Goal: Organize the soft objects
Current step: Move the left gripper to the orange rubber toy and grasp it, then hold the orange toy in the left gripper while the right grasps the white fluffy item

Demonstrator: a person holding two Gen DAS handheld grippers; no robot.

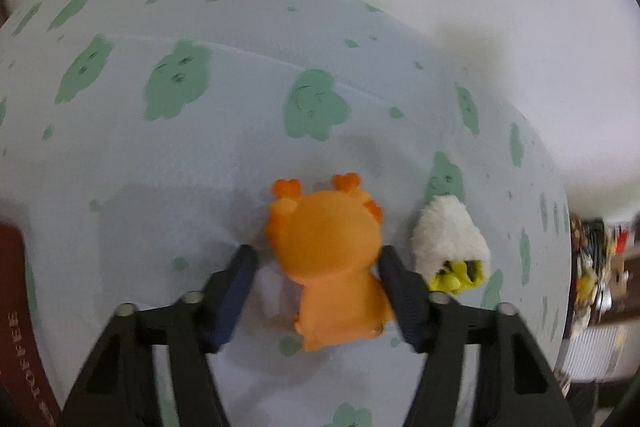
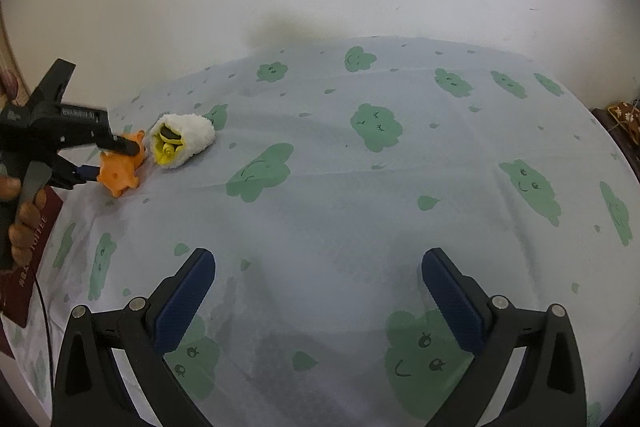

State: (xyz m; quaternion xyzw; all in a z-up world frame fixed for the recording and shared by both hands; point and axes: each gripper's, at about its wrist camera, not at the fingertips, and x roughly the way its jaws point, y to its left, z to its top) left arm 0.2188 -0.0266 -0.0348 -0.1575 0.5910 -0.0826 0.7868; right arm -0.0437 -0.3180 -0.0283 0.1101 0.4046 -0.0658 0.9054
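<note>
Orange toy (image 1: 326,259) lies near the left edge of the bed (image 2: 360,207), on a cloud-print sheet. White fluffy toy (image 2: 182,139) lies just beside it, touching or nearly so.

Left gripper (image 1: 316,263): jaws astride the orange toy's neck and body, seemingly touching but not squeezing; closure uncertain.

Right gripper (image 2: 318,281): jaws wide open, empty, well apart from both.

Judgement: light, soft, squashy, non-fragile. The body is the best hold; the head is rounder and may slip.

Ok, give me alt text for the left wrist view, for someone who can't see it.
The left hand-held gripper straddles an orange plush lying on a pale sheet printed with green clouds. A white fluffy toy with a yellow end lies just to its right.
</note>
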